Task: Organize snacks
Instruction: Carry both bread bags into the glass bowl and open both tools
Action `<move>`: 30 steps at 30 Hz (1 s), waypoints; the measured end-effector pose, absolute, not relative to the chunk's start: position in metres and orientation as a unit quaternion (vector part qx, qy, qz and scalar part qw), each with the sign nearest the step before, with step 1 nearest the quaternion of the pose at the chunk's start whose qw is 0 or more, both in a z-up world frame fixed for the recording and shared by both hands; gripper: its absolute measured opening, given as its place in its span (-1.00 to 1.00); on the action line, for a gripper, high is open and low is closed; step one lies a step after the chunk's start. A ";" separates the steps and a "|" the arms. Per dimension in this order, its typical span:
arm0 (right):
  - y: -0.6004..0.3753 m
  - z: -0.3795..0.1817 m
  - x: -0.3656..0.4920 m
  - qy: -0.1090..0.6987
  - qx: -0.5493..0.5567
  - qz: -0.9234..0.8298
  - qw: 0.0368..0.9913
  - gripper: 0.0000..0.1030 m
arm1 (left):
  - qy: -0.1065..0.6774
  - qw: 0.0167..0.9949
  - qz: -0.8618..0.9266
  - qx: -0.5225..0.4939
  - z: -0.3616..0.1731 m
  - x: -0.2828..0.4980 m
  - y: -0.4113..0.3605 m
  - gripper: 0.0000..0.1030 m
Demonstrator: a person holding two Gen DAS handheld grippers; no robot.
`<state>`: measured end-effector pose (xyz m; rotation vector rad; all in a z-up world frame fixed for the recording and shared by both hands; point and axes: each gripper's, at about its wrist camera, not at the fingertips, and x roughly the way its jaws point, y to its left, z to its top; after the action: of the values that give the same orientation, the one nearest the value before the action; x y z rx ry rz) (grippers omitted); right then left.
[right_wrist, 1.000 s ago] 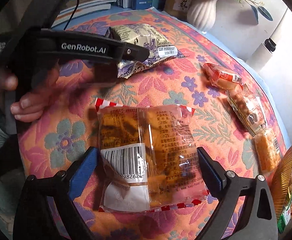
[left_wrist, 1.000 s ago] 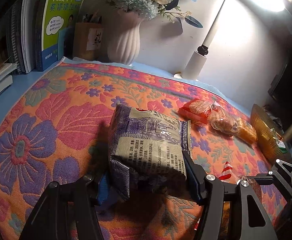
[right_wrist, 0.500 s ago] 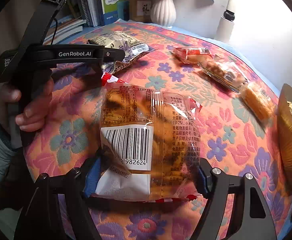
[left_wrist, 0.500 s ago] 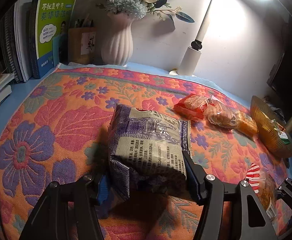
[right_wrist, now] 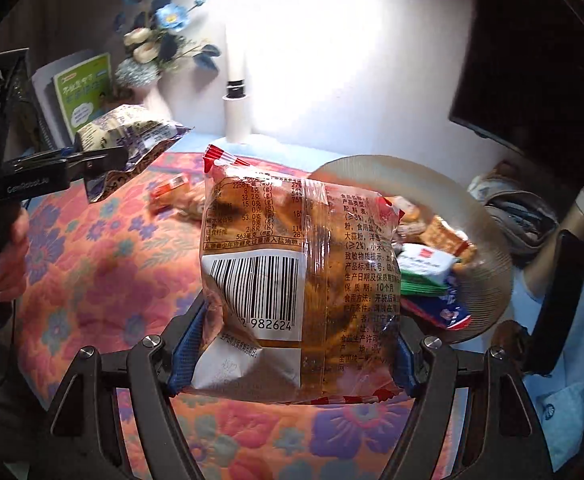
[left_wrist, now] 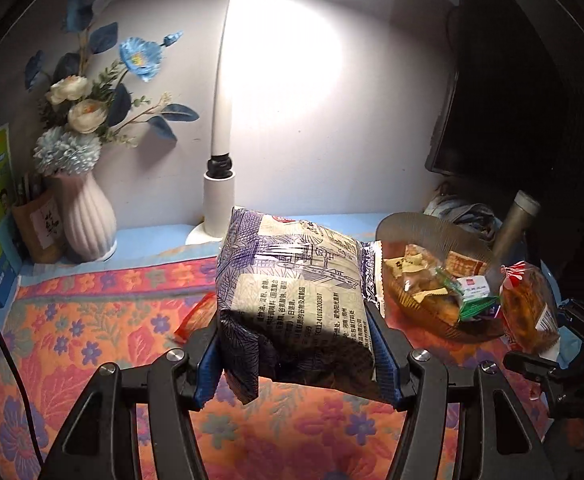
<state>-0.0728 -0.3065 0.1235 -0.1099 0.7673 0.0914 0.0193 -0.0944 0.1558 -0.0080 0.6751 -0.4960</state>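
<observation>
Two packets lifted, both bound for the amber bowl [right_wrist: 488, 248].
Your left gripper [left_wrist: 296, 356] clamps the purple packet [left_wrist: 296, 288] left of the bowl; your right gripper [right_wrist: 287, 352] clamps the orange packet [right_wrist: 292, 264] before it (several snacks already inside). At least two small packets [right_wrist: 171, 194] wait on the floral cloth [left_wrist: 91, 320].

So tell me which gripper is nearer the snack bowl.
Right. The right gripper holds its orange packet just beside the snack bowl; the left gripper with its purple packet sits farther left.

Purple-patterned packet [left_wrist: 296, 304] and orange barcode packet [right_wrist: 292, 280] held aloft near snack-filled bowl [right_wrist: 488, 240].
</observation>
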 end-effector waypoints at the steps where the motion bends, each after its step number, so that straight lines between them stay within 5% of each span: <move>1: -0.318 0.127 -0.068 0.371 -0.047 0.030 0.927 0.46 | 0.327 0.911 -0.251 -0.002 0.161 0.026 -0.109 0.18; 18: -0.437 0.141 0.003 0.372 0.039 -0.100 0.922 0.48 | 0.353 0.873 -0.334 0.040 0.170 0.103 -0.299 0.18; 22: -0.445 0.132 0.013 0.386 0.055 -0.087 0.917 0.51 | 0.365 0.864 -0.344 0.045 0.162 0.108 -0.307 0.65; 30: -0.451 0.128 0.001 0.387 0.088 -0.062 0.916 0.52 | 0.348 0.878 -0.327 0.033 0.175 0.097 -0.259 0.65</move>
<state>0.0009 -0.4508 0.1284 0.1809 0.7958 -0.1273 0.0973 -0.2589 0.1752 0.0697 0.7259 -0.6811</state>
